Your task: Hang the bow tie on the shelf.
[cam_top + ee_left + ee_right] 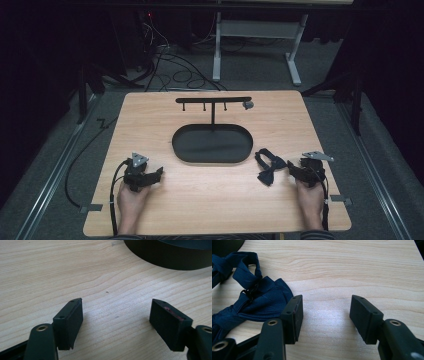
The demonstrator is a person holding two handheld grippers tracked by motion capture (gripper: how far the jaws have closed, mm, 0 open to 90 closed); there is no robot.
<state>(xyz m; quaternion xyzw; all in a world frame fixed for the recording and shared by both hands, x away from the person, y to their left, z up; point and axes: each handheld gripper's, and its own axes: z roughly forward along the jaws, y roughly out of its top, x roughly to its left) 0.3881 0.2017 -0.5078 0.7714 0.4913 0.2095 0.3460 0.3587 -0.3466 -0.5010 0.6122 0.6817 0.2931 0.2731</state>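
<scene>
**Bow tie not yet picked up; both grippers rest empty on the table**

No part of the work is judged to be done. The dark blue bow tie (270, 167) is seen lying loose on the wooden table (210, 200), to the right of the black oval tray (180, 150) and just beside the right gripper (295, 171). In the right gripper view the bow tie (262, 305) is found at the left, its folded cloth lying against the outer side of the left-hand jaw, while the gap between the jaws holds only bare wood. The jaws of the right gripper (325, 315) are spread wide and nothing is gripped.

The left gripper (155, 172) is held low over the table near the tray's left end, well apart from the bow tie. Its jaws are likewise spread wide in the left gripper view (116, 315), with empty wood between them and the tray wall (170, 257) seen beyond.

The tray is seen empty, and nothing is hung on the pegs of the black stand (213, 100) that rises behind it; a small grey item (247, 105) sits at the bar's right end, and what it is cannot be told.

What is left, by judgement, is everything: the right gripper must be shifted so that the cloth lies between its jaws, the bow tie must be gripped and lifted, and it must then be carried to the tray or the stand.
</scene>
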